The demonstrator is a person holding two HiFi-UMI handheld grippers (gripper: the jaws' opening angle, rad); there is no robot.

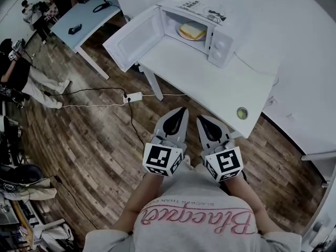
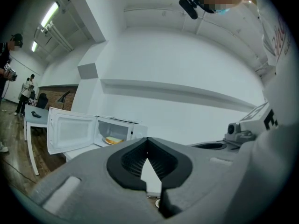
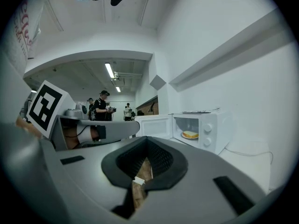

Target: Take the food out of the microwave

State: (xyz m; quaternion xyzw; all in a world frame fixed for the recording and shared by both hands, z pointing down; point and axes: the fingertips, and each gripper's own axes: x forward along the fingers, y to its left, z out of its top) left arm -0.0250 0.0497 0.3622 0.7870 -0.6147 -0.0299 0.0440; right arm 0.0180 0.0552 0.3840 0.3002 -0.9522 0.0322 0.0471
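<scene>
A white microwave (image 1: 218,35) stands on the far end of a white table (image 1: 210,83) with its door (image 1: 131,38) swung wide open to the left. Inside lies a slice of food (image 1: 192,31) on a plate. Both grippers are held close to my body, short of the table's near edge, and point toward it. The left gripper (image 1: 181,109) and the right gripper (image 1: 199,117) are both shut with nothing in them. The left gripper view shows the open microwave (image 2: 121,130) and food (image 2: 112,140) far ahead at left. In the right gripper view the microwave (image 3: 205,129) and food (image 3: 189,135) lie ahead at right.
A small round object (image 1: 242,113) sits near the table's front corner. A power strip (image 1: 133,96) with cables lies on the wooden floor beside the table leg. A second, bluish table (image 1: 86,16) stands at the back left, with people (image 1: 23,77) beyond it.
</scene>
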